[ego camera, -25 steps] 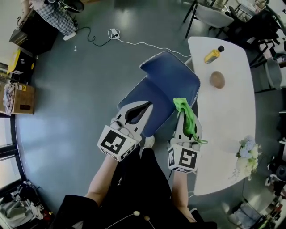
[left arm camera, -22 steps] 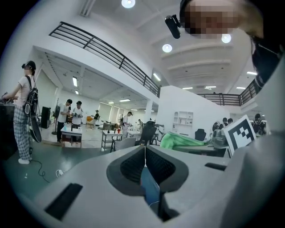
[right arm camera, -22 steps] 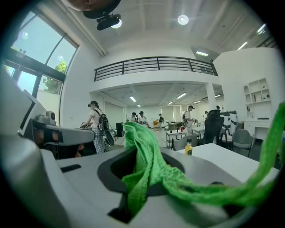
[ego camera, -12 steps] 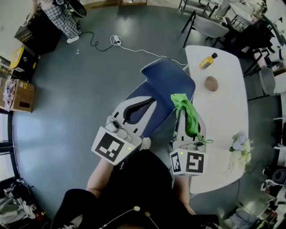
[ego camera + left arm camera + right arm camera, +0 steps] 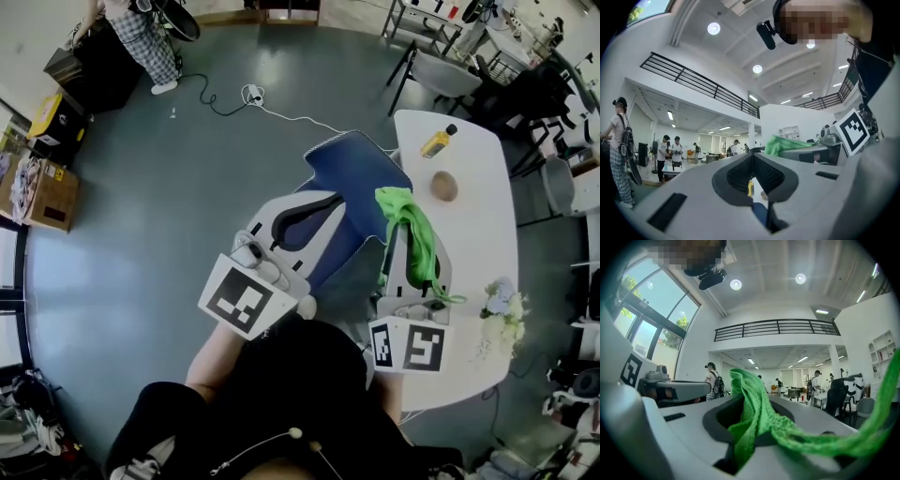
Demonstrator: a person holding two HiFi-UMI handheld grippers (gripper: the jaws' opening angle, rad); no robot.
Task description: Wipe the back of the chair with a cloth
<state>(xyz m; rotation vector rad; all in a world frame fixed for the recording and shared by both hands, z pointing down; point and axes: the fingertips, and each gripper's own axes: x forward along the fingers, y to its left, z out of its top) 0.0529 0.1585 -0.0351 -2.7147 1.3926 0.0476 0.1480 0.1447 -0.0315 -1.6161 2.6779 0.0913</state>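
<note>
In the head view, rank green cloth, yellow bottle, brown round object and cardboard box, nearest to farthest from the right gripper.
1. Green cloth, clamped in the right gripper.
2. Brown round object, on the table ahead.
3. Yellow bottle, just beyond it.
4. Cardboard box, far left on the floor.

Loosely knitted green cloth [image 5: 754, 423], matt blue fabric chair [image 5: 361, 171], smooth white table [image 5: 478, 246]

Head view steeply down; gripper views level, outward; share cloth [image 5: 412, 234].
</note>
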